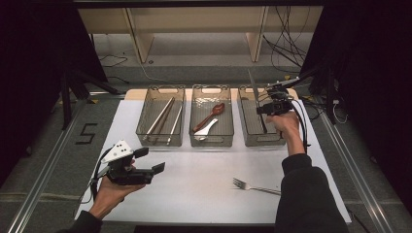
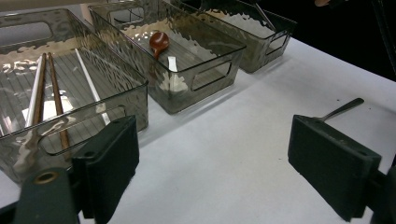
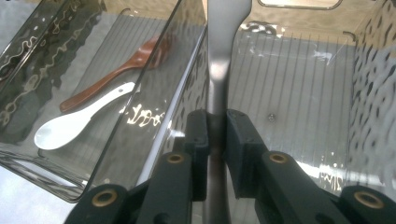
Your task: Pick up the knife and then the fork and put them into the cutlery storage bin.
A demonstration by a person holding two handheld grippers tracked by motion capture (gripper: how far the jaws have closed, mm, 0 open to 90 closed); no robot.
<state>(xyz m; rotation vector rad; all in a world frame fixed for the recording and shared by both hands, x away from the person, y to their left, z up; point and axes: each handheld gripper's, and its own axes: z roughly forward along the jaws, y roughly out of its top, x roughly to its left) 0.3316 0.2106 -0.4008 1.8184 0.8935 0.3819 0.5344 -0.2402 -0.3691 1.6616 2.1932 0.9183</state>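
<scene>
white table [image 1: 194, 194] under dim light: right gripper [image 3: 217, 135] pinches a steel knife [image 3: 219, 70] over the rightmost bin [image 3: 327, 84]; tilted, it might snag the wall. left gripper [image 2: 212, 163] spread, empty.

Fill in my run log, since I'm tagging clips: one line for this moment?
right gripper: shut on knife | over right bin | left gripper: open, nothing held | fork: on table

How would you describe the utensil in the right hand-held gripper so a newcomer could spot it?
Find the three clear bins in a row; go to the right bin. The right hand-held gripper grips a knife above it. It is plain silver metal, unlike the wooden and white spoons next door.
</scene>
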